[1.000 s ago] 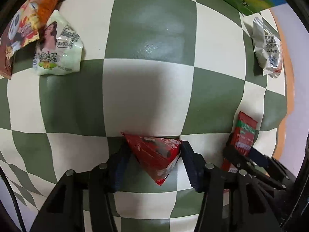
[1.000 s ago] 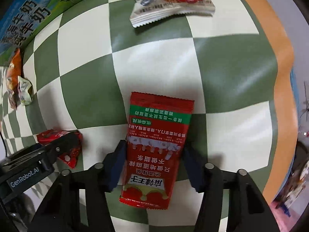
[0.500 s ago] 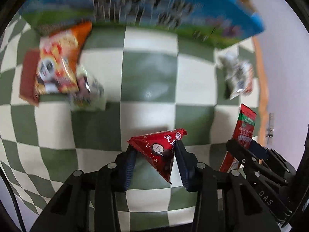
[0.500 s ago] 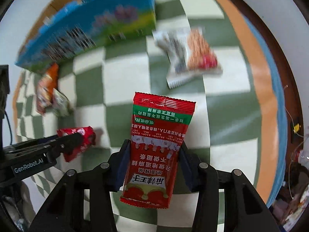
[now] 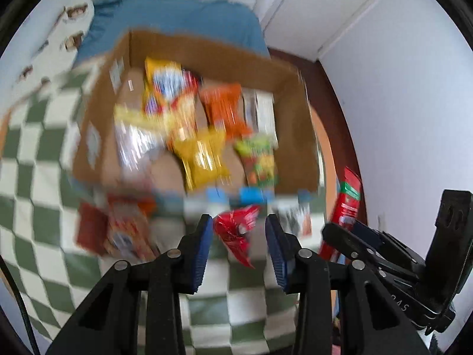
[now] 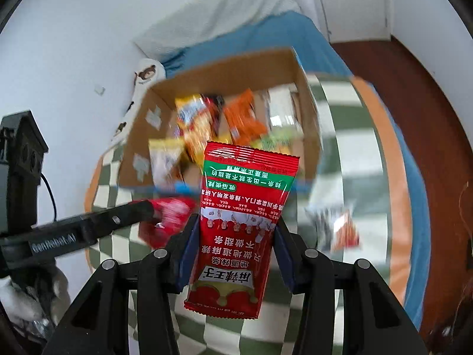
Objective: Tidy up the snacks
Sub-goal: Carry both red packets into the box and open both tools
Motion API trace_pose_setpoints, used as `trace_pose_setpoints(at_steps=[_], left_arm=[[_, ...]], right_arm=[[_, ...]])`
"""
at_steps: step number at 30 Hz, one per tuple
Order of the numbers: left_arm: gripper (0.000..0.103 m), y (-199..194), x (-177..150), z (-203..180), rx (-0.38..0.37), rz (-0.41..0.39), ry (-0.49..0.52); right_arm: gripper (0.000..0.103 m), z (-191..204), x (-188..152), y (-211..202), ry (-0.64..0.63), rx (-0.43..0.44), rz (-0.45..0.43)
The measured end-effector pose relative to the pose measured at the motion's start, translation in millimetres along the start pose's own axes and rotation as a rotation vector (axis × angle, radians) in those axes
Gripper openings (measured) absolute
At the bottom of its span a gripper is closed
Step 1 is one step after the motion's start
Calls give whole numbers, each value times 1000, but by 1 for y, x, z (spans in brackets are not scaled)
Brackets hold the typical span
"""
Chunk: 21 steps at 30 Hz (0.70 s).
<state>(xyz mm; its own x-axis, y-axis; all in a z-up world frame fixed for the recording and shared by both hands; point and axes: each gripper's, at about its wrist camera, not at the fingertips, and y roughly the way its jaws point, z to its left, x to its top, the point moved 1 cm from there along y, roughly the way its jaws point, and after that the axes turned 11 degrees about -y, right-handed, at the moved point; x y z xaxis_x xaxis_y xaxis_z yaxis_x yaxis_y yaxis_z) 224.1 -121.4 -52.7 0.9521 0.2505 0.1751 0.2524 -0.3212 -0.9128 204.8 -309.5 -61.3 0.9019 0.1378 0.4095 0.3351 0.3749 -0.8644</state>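
Item one: our left gripper (image 5: 239, 238) held a small red triangular snack packet (image 5: 236, 232); the picture was blurred, and whether the blue pads (image 5: 201, 251) actually pressed the packet we could not tell.

Item two: our right gripper (image 6: 233, 247) was closed on a long red and green snack sachet (image 6: 241, 227), pinched at its sides and standing upright between the pads. The same sachet showed edge-on at the right of the left wrist view.

Item three: an open cardboard box (image 5: 283, 159) stood ahead of both grippers on the green and white checkered cloth (image 5: 35, 148). Inside lay yellow, orange and green snack bags (image 5: 204, 156), too blurred to name singly.

Item four: loose packets on the cloth near the box's front wall, namely an orange and red bag (image 5: 127, 227) to the left and a white and red wrapped snack (image 6: 340, 227) to the right.

Item five: a blue cushion (image 6: 283, 29) lay behind the box.
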Motion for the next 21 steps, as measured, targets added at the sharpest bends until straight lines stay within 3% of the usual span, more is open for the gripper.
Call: trace_pose_setpoints(at_steps=[4, 8, 13, 17, 19, 20, 21], left_arm=[[34, -3, 53, 10, 58, -46, -11], [34, 20, 105, 29, 138, -45, -38], [34, 67, 144, 53, 227, 18, -62], [37, 99, 155, 63, 268, 85, -58], [50, 111, 155, 67, 276, 113, -62], [56, 115, 155, 68, 274, 118, -64], [74, 117, 155, 69, 273, 114, -64]], right_arm=[[50, 3, 50, 17, -30, -15, -28], [50, -3, 90, 57, -32, -20, 9], [50, -13, 120, 126, -36, -48, 122], [53, -14, 123, 171, -54, -57, 222], [81, -16, 123, 188, -52, -74, 270], [88, -17, 122, 191, -54, -84, 276], [92, -17, 122, 194, -55, -89, 277]])
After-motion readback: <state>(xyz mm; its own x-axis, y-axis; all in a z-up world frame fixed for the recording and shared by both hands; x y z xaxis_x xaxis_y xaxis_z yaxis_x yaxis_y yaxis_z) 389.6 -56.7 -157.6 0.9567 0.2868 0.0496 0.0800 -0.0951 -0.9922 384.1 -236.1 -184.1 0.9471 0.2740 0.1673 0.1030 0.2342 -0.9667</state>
